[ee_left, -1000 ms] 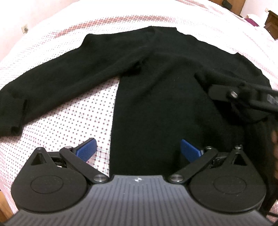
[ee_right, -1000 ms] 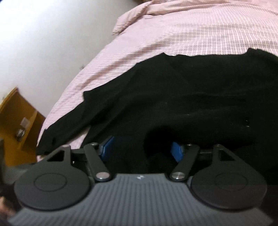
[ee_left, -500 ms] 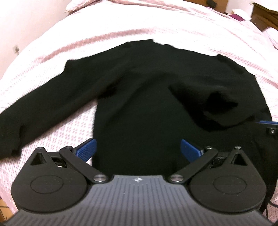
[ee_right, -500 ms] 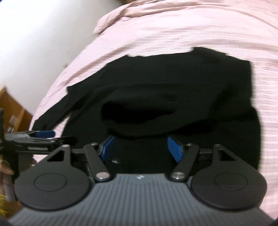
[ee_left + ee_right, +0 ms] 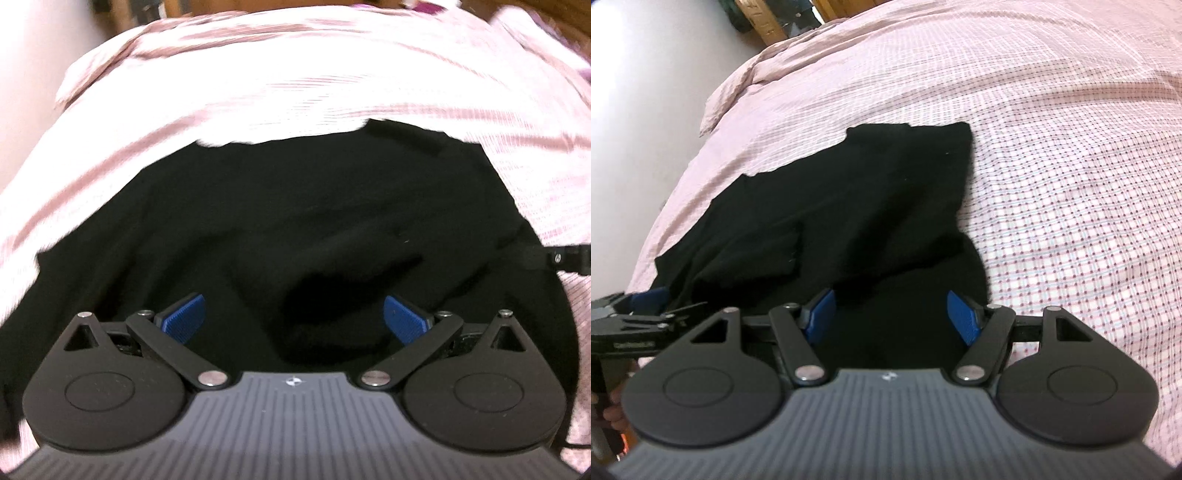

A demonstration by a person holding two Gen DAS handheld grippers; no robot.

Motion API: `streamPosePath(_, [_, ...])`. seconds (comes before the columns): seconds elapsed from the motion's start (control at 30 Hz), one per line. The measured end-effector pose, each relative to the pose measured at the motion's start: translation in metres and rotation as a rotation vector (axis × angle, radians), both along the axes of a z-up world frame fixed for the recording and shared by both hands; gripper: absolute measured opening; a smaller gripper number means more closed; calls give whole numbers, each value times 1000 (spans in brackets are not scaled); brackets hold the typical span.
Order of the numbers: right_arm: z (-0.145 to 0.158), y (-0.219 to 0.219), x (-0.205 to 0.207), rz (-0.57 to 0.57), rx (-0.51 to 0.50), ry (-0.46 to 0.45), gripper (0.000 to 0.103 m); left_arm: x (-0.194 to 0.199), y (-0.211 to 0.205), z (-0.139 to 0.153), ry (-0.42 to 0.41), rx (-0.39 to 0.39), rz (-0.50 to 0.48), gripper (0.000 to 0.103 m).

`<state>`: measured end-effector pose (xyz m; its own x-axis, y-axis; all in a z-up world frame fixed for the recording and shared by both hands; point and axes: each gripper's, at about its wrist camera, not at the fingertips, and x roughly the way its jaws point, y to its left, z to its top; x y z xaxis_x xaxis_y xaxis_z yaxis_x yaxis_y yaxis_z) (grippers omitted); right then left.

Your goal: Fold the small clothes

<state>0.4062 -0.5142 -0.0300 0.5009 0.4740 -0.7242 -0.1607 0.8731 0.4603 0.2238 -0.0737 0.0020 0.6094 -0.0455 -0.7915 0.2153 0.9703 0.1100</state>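
Observation:
A black long-sleeved sweater (image 5: 295,206) lies on the bed, with one sleeve folded over its body (image 5: 753,254). My left gripper (image 5: 293,319) is open and empty, low over the near hem of the sweater. My right gripper (image 5: 890,317) is open and empty over the sweater's near right part. The left gripper also shows at the left edge of the right wrist view (image 5: 639,310). The right gripper's tip shows at the right edge of the left wrist view (image 5: 557,256).
The bed is covered by a pink checked sheet (image 5: 1071,184), rumpled at the far end (image 5: 147,44). A white wall (image 5: 646,74) runs along the left side. Wooden furniture (image 5: 768,22) stands beyond the bed.
Both grippers have drawn back and swung right, so the sweater sits nearer and lower in view. The right sleeve now lies folded across the body. Both stay open.

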Motion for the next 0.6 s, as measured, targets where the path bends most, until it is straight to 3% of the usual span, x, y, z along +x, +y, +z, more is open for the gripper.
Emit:
streamPosePath(0.1, [-5, -3, 9, -10, -17, -5, 70, 11, -20, -14, -49, 73, -19, 103])
streamPosePath(0.27, [-20, -4, 22, -25, -6, 3, 69, 27, -32, -40, -82, 112, -9, 101])
streamPosePath(0.3, [-23, -3, 23, -20, -5, 5, 69, 30, -32, -43, -87, 111, -2, 97])
streamPosePath(0.37, [-28, 2, 24, -8, -20, -8, 68, 36, -24, -45, -102, 73, 6, 70])
streamPosePath(0.4, [-29, 4, 23, 0, -30, -20, 68, 36, -20, -42, -100, 42, 11, 67])
streamPosePath(0.47, [-29, 9, 21, 15, -54, -40, 68, 33, -7, -31, -120, 9, 62, 48])
streamPosePath(0.6, [-31, 13, 20, 32, -78, -58, 68, 27, 34, -19, -180, 20, 201, 48])
